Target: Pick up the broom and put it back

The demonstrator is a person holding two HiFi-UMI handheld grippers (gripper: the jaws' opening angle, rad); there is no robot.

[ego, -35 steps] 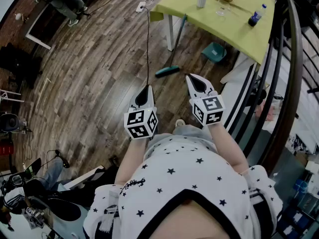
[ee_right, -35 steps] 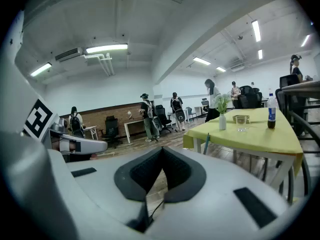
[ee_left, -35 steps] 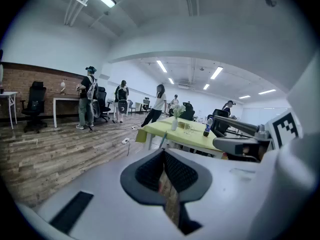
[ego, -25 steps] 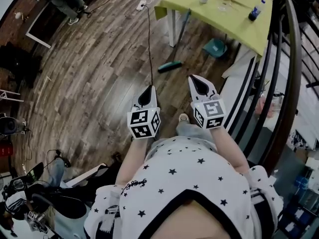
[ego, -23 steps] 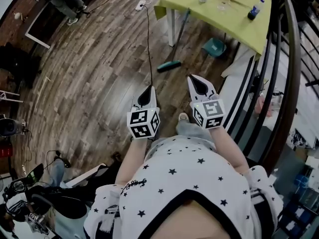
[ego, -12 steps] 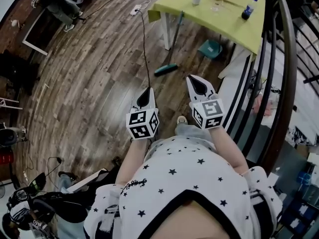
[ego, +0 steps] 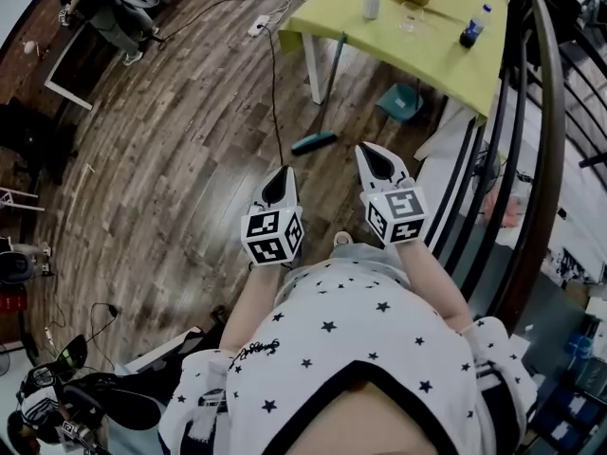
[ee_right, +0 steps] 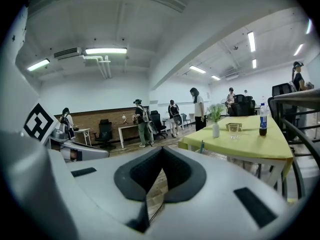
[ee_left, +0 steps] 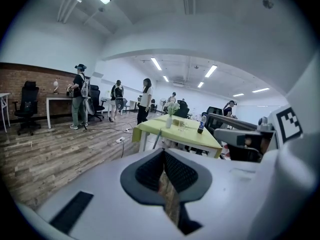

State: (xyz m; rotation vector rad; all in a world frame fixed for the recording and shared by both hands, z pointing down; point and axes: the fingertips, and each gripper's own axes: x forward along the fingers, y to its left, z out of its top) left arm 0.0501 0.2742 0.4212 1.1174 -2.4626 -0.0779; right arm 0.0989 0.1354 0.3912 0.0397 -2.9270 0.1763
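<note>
Compared with a second ago, the yellow-green table (ego: 432,41) is showing more of its top in the head view, and the teal broom (ego: 313,142) is sitting slightly lower there. Its head is lying on the wooden floor (ego: 171,159) near the table's left corner, and the handle is leaning up against the table edge. I am holding the left gripper (ego: 281,173) and the right gripper (ego: 370,150) both pressed together and empty, pointing toward the broom but well apart from it.
</note>
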